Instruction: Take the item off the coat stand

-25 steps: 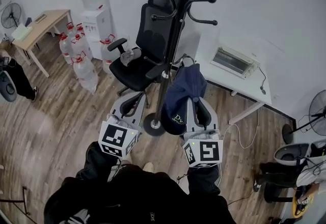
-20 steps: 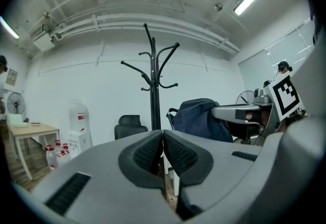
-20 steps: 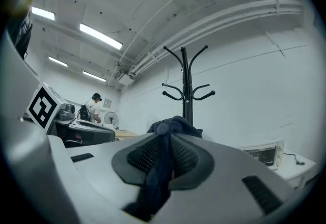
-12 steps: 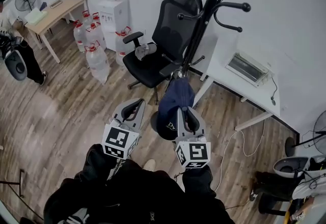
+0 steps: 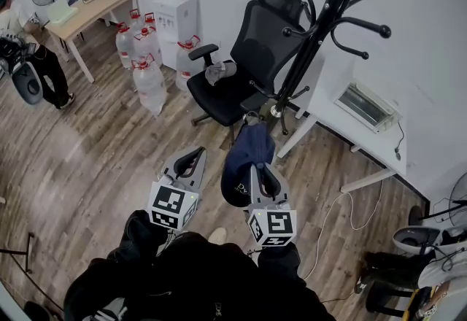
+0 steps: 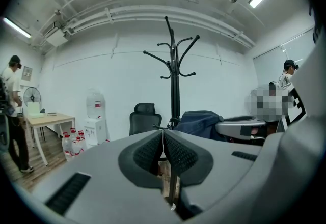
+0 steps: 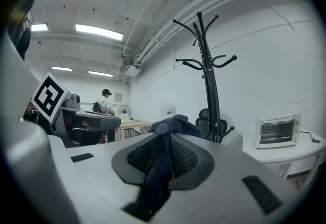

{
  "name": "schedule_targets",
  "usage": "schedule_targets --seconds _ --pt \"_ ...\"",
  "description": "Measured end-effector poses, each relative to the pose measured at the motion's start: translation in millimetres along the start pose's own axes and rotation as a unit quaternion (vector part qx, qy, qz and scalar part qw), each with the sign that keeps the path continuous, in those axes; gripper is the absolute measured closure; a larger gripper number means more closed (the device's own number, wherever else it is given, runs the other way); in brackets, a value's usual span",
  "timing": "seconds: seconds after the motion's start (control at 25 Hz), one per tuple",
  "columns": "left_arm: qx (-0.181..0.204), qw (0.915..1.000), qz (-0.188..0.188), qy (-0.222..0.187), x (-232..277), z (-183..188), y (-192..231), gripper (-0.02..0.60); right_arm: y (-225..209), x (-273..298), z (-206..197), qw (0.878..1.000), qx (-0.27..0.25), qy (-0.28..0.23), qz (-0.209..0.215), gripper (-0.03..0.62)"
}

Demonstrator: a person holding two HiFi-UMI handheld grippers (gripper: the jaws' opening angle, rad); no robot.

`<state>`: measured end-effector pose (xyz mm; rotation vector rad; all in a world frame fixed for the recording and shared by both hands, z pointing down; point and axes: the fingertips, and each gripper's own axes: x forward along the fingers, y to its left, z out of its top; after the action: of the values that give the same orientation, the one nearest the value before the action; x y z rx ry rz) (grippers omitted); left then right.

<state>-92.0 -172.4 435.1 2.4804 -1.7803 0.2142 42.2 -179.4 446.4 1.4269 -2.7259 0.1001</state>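
cap (image 7: 173,125) pinched in right gripper (image 7: 165,142), unseen overhead

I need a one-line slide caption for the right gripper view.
Right claw shut on a dark blue cap, black coat stand behind it.

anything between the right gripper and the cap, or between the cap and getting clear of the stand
Nothing visible. The right gripper is shut on the navy cap, cloth pinched between its pads. In the right gripper view the coat stand stands apart behind it.
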Motion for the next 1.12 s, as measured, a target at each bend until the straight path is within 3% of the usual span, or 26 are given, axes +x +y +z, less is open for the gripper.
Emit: schedule_targets --seconds 1.12 --pt "-0.003 1.0000 0.004 -0.002 -4.1 -5.9 9.3 0.558 13.6 9.1 -1.1 1.000 -0.013 0.002 0.007 0.520"
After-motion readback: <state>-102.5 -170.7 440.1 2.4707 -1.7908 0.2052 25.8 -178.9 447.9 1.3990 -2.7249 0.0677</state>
